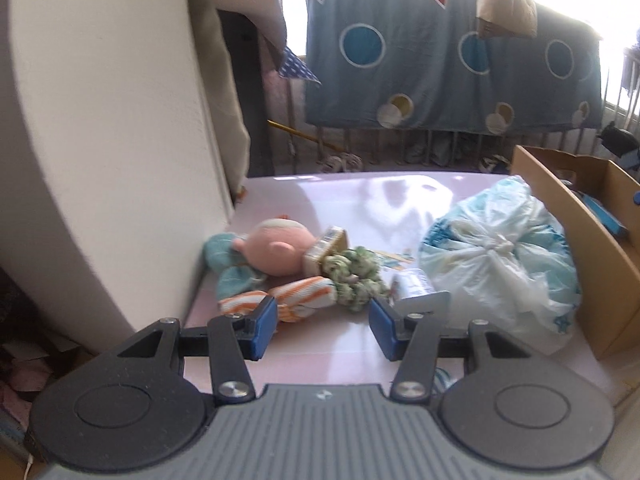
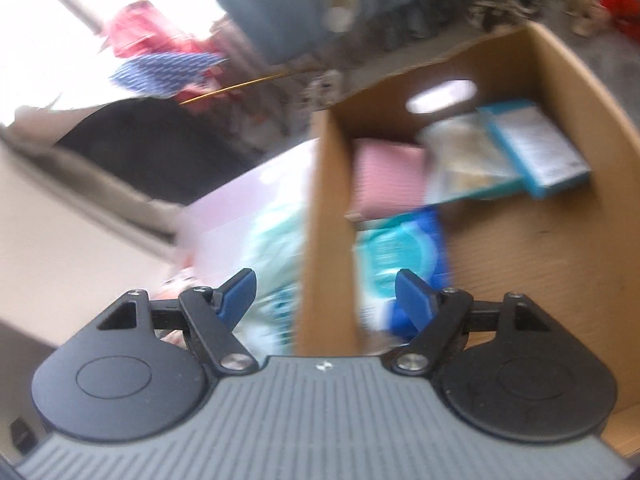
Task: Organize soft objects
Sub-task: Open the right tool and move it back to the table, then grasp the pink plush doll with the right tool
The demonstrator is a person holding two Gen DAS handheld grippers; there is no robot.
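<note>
In the left wrist view a soft doll (image 1: 276, 250) with a pink head, teal ears and an orange-striped body lies on the pale pink table (image 1: 344, 200), beside a green scrunchie (image 1: 354, 280). My left gripper (image 1: 323, 330) hovers just short of the doll, open, with nothing between its blue pads. A knotted plastic bag (image 1: 500, 260) of soft things sits to the right. In the blurred right wrist view my right gripper (image 2: 326, 292) hangs open and empty over the near wall of a cardboard box (image 2: 316, 200). A blue and teal soft pack (image 2: 404, 256) lies inside, just below it.
The box also holds a pink pack (image 2: 388, 176), a pale packet (image 2: 460, 160) and a teal carton (image 2: 536, 144). A white wall (image 1: 120, 140) borders the table's left side. A blue spotted blanket (image 1: 440, 60) hangs on a railing behind. A small tin (image 1: 328, 244) rests against the doll.
</note>
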